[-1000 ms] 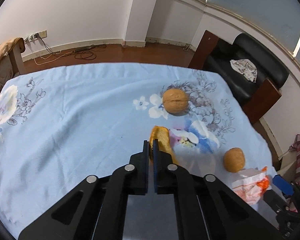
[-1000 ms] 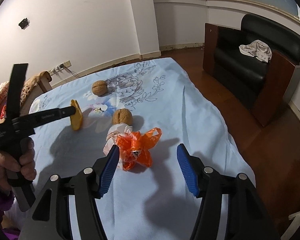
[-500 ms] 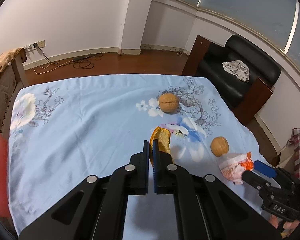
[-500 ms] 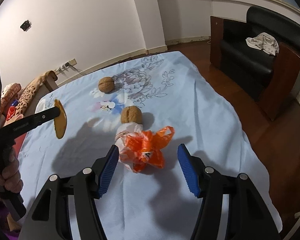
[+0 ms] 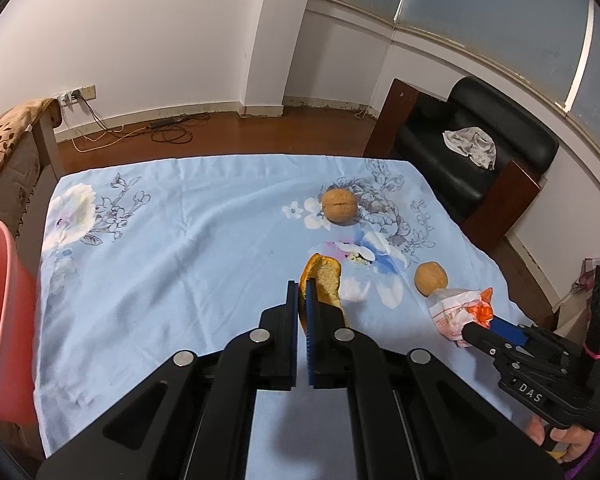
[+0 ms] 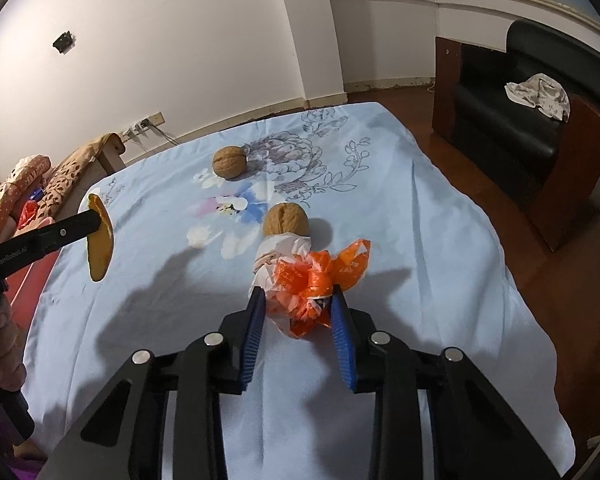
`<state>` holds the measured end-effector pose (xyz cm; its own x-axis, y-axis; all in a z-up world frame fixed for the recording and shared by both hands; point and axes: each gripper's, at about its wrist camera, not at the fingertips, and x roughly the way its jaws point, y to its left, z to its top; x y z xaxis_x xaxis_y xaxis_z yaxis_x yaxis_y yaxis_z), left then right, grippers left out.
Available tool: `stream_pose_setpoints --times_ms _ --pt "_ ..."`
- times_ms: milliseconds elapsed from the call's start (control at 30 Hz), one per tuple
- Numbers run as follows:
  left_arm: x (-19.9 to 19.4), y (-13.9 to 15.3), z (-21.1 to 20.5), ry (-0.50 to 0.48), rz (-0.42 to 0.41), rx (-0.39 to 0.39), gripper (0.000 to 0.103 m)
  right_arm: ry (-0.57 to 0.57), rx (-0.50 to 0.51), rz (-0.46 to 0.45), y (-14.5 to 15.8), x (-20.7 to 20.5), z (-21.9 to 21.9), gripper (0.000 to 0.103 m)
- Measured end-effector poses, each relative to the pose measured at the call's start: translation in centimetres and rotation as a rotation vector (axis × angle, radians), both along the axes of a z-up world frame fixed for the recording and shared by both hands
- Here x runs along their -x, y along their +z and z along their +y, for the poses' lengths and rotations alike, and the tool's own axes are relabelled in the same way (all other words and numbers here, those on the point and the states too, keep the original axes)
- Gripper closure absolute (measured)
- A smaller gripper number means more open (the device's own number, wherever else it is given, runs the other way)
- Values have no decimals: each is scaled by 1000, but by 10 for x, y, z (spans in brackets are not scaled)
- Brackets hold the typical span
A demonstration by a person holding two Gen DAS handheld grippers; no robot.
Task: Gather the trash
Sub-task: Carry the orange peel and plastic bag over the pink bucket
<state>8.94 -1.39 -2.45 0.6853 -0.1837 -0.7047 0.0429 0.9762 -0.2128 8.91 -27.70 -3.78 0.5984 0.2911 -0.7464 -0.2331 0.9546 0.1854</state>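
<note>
Here, the left gripper (image 5: 302, 292) is squeezed tight on a piece of orange peel (image 5: 326, 282), just below the middle of the left wrist picture. The right wrist picture shows more: the peel (image 6: 99, 240) hangs in the air at the left edge, lifted off the blue flowered cloth (image 6: 400, 208).

The right gripper (image 6: 298, 312) has its blue fingers (image 6: 256, 320) partly closed around a crumpled orange and white plastic bag (image 6: 304, 276), low in the middle of its own picture. The bag lies on the cloth and the fingers touch its sides. In the left wrist picture only one blue finger and the bag (image 5: 458, 312) show, at the lower right, so the hold is hard to see there.

Two walnuts sit on the cloth. One walnut (image 6: 286, 220) touches the far end of the bag. The other walnut (image 6: 229, 162) is further up, near the grey flower print.

Only the left wrist picture shows a red bin (image 5: 0, 320) at the left edge. Both pictures show a black armchair (image 6: 540, 120) with a rag (image 6: 540, 94) on it at the upper right.
</note>
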Motion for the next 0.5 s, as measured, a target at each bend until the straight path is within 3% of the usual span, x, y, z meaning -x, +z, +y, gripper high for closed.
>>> stream_pose_setpoints --times_ms 500 --pt "31 17 18 52 -64 -52 100 111 -42 -65 33 21 31 73"
